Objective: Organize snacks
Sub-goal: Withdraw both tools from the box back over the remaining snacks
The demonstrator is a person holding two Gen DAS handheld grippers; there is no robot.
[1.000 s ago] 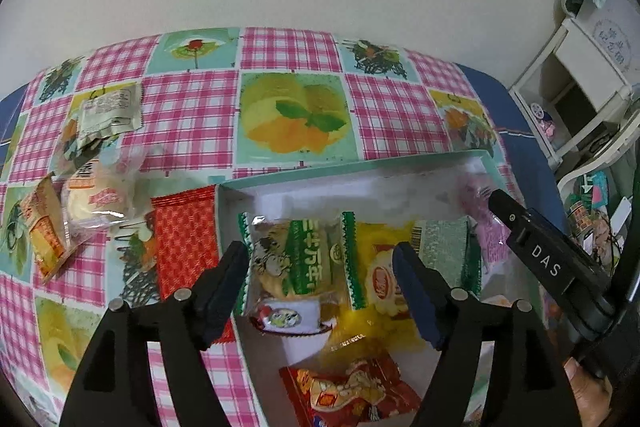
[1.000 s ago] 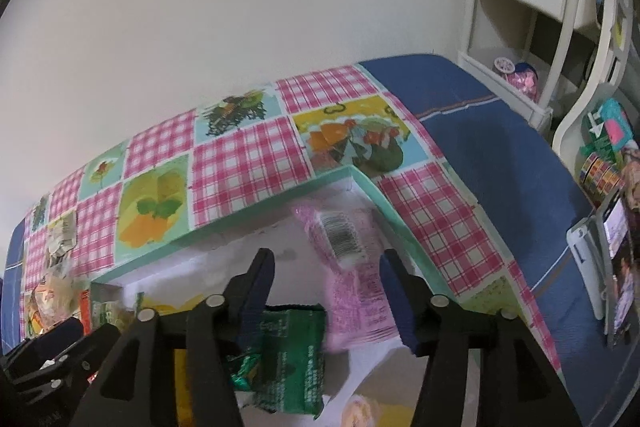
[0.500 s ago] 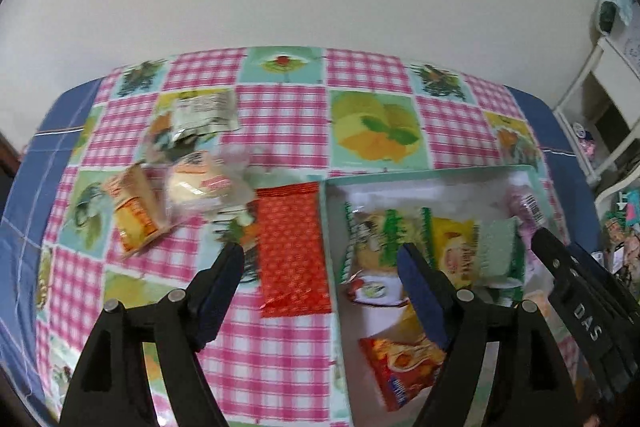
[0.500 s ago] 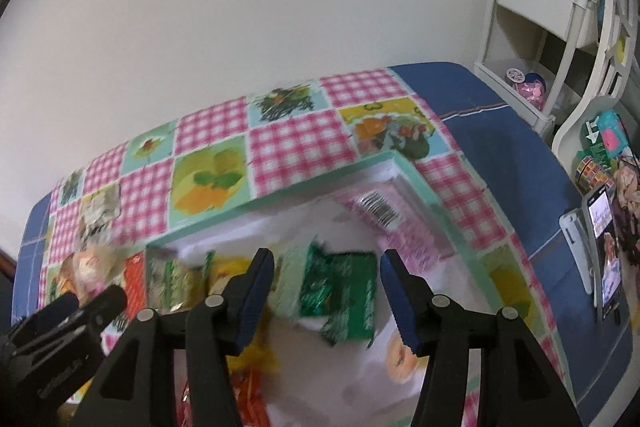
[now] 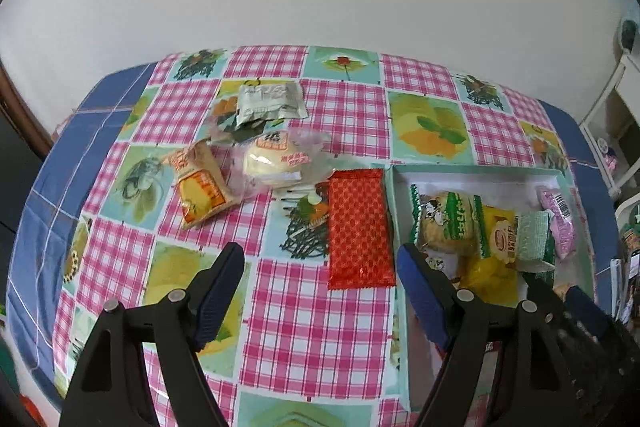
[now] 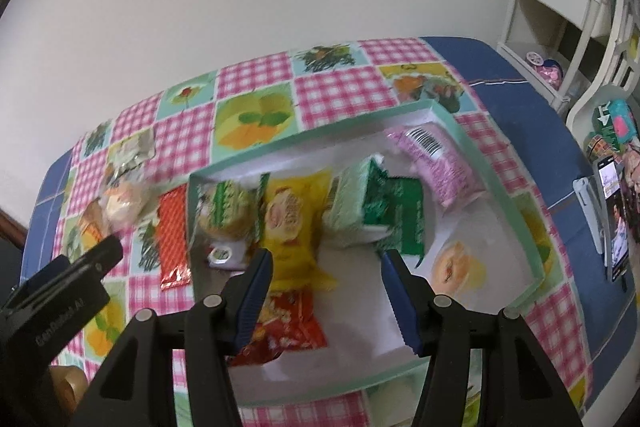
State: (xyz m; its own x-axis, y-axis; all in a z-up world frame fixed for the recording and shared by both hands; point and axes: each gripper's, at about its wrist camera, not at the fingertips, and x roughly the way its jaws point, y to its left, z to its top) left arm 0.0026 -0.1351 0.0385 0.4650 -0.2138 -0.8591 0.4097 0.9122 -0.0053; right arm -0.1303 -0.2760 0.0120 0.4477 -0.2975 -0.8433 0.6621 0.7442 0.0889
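A shallow box with a mint-green rim (image 5: 472,167) (image 6: 312,135) sits on the checked tablecloth and holds several snack packets: green-striped (image 5: 448,223), yellow (image 6: 290,215), green (image 6: 396,215), pink (image 6: 436,159), red (image 6: 288,331). Outside it lie a red packet (image 5: 360,231), a clear-wrapped bun (image 5: 272,163), an orange packet (image 5: 200,187) and a grey-white packet (image 5: 270,101). My left gripper (image 5: 320,295) is open and empty above the cloth, just left of the box. My right gripper (image 6: 326,301) is open and empty above the box.
The table (image 5: 80,131) has blue cloth edges and stands against a white wall. A white shelf unit (image 6: 560,7) and clutter stand to the right. A phone on a stand (image 6: 612,215) is at the right table edge.
Both grippers have pulled back and up from the box. The left one has swung left, bringing the loose packets on the cloth into view. The pink packet stays in the box's far corner.
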